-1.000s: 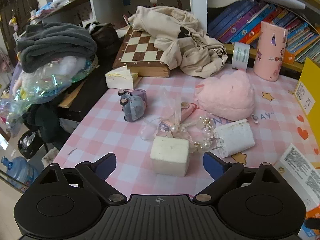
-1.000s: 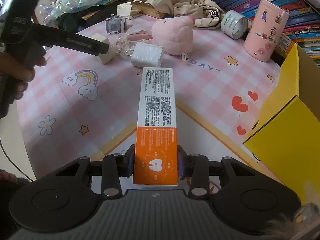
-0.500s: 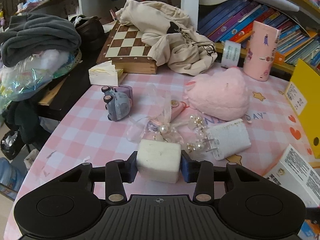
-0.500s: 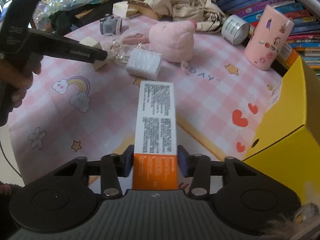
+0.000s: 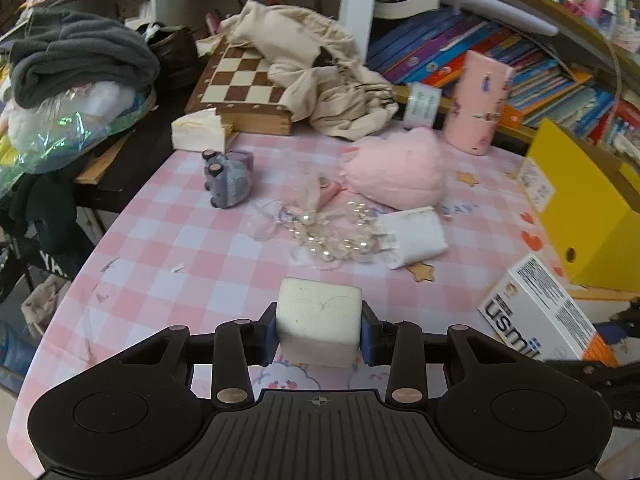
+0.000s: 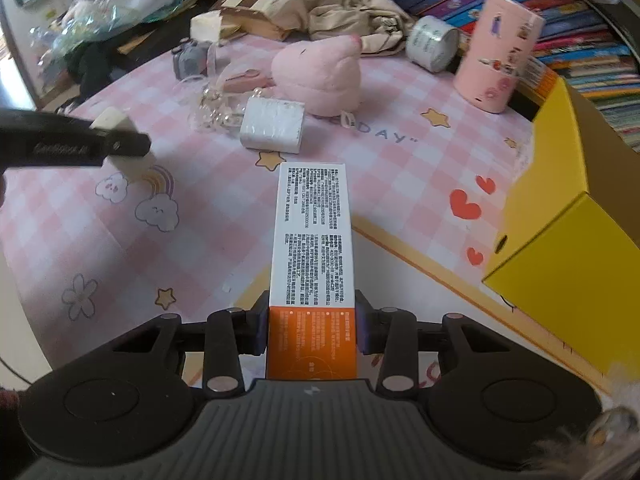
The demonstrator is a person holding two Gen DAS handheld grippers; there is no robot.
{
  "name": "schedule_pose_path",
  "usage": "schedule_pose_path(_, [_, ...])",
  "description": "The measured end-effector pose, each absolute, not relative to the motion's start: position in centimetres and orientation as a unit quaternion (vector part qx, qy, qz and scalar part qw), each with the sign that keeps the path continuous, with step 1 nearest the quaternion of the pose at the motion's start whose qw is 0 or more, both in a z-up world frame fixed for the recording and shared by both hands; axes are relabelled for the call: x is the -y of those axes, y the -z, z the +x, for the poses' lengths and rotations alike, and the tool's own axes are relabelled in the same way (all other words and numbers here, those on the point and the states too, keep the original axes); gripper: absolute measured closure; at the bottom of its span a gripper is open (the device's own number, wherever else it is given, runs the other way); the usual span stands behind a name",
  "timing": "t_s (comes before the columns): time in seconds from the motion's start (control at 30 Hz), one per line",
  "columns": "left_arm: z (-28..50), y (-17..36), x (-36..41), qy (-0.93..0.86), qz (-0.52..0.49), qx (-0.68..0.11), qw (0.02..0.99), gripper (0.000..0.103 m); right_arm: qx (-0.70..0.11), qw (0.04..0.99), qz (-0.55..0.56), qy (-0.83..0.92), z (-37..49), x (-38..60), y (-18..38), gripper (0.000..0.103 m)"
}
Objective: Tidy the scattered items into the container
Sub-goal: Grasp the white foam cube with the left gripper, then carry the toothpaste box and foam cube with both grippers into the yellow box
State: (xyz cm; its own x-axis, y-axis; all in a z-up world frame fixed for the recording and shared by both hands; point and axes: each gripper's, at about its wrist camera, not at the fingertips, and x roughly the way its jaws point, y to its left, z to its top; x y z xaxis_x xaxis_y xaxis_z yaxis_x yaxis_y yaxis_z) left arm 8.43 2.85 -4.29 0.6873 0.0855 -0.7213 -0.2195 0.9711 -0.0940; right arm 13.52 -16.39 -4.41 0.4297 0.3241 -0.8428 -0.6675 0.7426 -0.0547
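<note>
My left gripper is shut on a white foam cube and holds it above the pink checked mat. My right gripper is shut on a long white and orange toothpaste box, which also shows in the left wrist view. The open yellow box stands to the right, also in the left wrist view. On the mat lie a pink plush, a white charger block, a pearl hair clip in clear wrap and a purple toy car.
A pink tumbler and a tape roll stand at the back by the bookshelf. A chessboard box under a beige cloth bag sits at the back left. The mat's left edge drops to clutter and the floor.
My left gripper closed on the foam cube and lifted it back from the pile. My right gripper carried the toothpaste box up and a little toward the yellow box.
</note>
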Motion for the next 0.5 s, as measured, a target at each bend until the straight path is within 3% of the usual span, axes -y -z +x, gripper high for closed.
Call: schedule_pose_path(0.5, [4.9,2.3,-2.9,-0.032,-0.073,-0.366,0.927,0.066,-0.427,0.854,-0.142,-0.262,8.7,16.2,2.0,0.066])
